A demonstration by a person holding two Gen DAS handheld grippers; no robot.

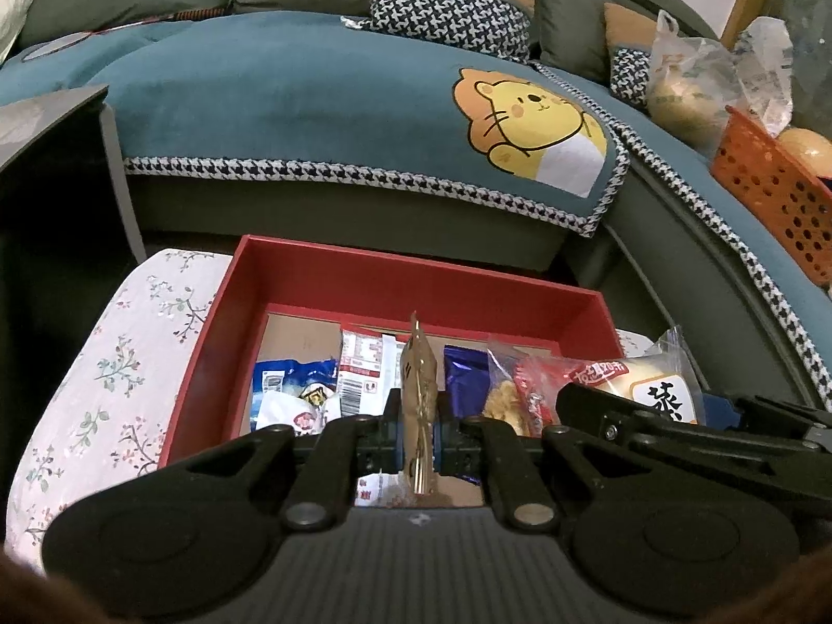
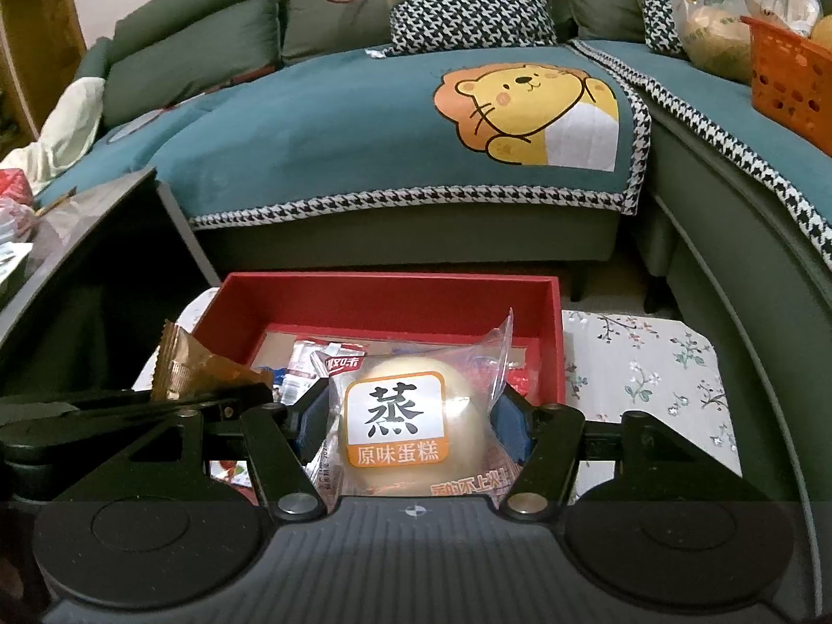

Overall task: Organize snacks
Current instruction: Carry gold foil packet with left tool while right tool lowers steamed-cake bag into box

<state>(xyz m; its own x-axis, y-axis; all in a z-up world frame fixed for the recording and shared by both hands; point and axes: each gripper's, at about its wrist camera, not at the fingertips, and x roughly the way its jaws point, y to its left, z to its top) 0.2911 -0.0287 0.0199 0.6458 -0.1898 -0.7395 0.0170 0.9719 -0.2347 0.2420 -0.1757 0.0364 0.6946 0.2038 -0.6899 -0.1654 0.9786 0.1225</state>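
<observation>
A red open box (image 1: 395, 281) (image 2: 385, 296) stands on a floral-covered surface and holds several snack packets. My left gripper (image 1: 418, 416) is shut on a thin brown-gold snack packet (image 1: 418, 390), held edge-on above the box's near side. In the right wrist view that brown packet (image 2: 192, 364) shows at the left. My right gripper (image 2: 411, 426) is shut on a wrapped steamed cake (image 2: 400, 416) with an orange and white label, held above the box's near edge. The same cake (image 1: 650, 385) appears at the right of the left wrist view.
Behind the box runs a green sofa with a teal lion-print cover (image 1: 364, 99) (image 2: 395, 125). An orange basket (image 1: 780, 192) (image 2: 790, 78) and plastic bags sit at the right. A dark table (image 2: 88, 239) stands at the left. The floral cloth (image 2: 645, 364) extends right of the box.
</observation>
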